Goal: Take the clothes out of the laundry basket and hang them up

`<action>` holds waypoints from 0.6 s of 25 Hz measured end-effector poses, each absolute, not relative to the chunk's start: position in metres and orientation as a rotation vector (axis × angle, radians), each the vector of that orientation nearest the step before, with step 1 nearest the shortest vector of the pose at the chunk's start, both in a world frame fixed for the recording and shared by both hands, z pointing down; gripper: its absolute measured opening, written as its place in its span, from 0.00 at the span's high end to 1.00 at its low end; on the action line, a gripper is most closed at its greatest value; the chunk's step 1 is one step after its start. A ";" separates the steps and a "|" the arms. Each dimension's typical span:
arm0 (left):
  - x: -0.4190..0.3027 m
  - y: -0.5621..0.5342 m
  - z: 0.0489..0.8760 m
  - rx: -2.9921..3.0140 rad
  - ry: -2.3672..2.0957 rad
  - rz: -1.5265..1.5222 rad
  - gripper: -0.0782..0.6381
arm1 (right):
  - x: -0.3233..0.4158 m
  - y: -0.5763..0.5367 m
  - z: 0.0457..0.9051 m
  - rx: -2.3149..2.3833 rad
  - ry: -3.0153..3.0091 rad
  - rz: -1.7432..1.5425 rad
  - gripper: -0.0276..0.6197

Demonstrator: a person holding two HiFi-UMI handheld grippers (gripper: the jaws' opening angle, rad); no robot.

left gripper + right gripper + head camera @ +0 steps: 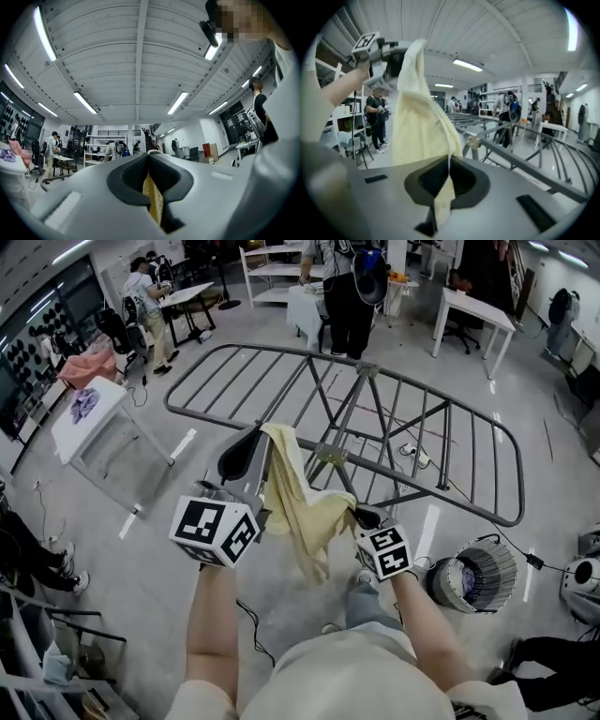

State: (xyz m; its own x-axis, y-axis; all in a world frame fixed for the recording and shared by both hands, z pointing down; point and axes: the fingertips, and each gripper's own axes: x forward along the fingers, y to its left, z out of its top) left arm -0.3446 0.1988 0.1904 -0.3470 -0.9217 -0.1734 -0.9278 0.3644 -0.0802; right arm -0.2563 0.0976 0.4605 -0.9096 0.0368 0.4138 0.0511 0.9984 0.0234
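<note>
- The yellow cloth (298, 507) is up in the air on the near side of the drying rack (441, 442). It does not touch the rack yet.
- The left gripper (261, 435) is shut tight on the top of the cloth. It holds that end up high, in front of the rack's middle.
- The right gripper (359, 515) is shut too. It pinches a lower edge of the cloth, also on the near side of the rack.
- The cloth hangs from the high grip and sags down to the low one, all bunched up, with a loose end dangling under them.
- The basket (473, 576) sits on the floor by the rack's near right end. It looks like there is more stuff inside.
- I think the cloth is light and very soft — it flops and folds and has no shape of its own. It looks a bit fuzzy, so it should not slip out of a tight pinch. It cannot break.
- The best places to hold it are two spots along one edge, well apart, like two corners. Then it can be pulled out flat and laid over a bar of the rack.
- Held in one bunch it would land on the bar in a lump — and might slide off.
</note>
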 end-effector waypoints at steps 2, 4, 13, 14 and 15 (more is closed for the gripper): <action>-0.354 0.191 0.200 -1.679 2.449 0.044 0.87 | -0.250 0.063 0.431 0.055 -2.779 -0.047 0.95; -0.361 0.181 0.207 -1.689 2.459 0.047 0.87 | -0.242 0.030 0.400 0.164 -2.828 -0.064 0.95; -0.397 0.122 0.184 -1.619 2.451 0.037 0.87 | -0.212 -0.090 0.288 0.502 -2.939 -0.181 0.95; -0.402 0.114 0.181 -1.612 2.446 0.036 0.87 | -0.209 -0.104 0.279 0.541 -2.944 -0.190 0.95; -0.407 0.105 0.177 -1.607 2.440 0.036 0.87 | -0.206 -0.118 0.269 0.583 -2.947 -0.201 0.95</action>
